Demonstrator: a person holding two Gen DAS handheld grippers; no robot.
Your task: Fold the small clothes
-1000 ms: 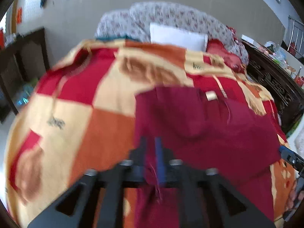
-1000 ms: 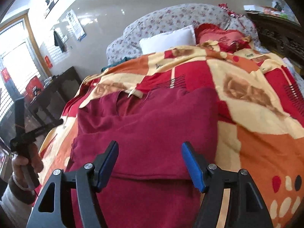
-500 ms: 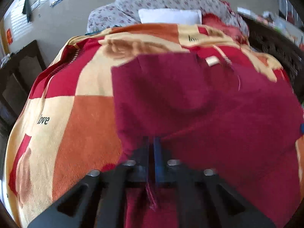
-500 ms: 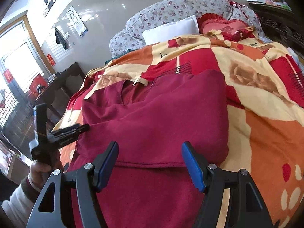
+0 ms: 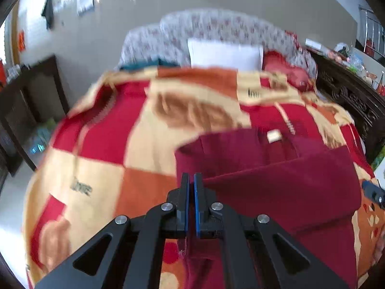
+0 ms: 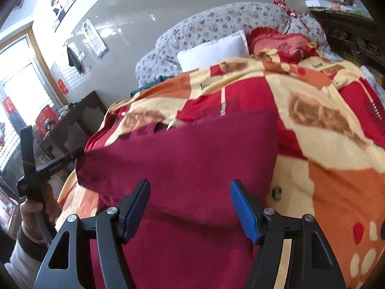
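Note:
A dark red garment [image 5: 276,180] lies on the patterned blanket [image 5: 101,168], with one side folded over its middle. My left gripper [image 5: 191,183] is shut on the garment's left edge, and red cloth hangs from between its pads. In the right wrist view the left gripper [image 6: 77,155] holds a corner of the garment [image 6: 192,159] lifted at the left. My right gripper [image 6: 190,204] is open just above the garment's near part, holding nothing. A small white label [image 5: 273,136] shows near the collar.
A white pillow [image 5: 225,54] and a red cushion [image 5: 288,72] lie at the head of the bed. Dark carved furniture [image 5: 353,96] stands to the right and a dark cabinet [image 5: 26,101] to the left. The person's hand [image 6: 36,207] holds the left gripper.
My left gripper has pulled the garment's left edge back towards the left and lifted it; the fold now sits lower and further right in its view. My right gripper has stayed open.

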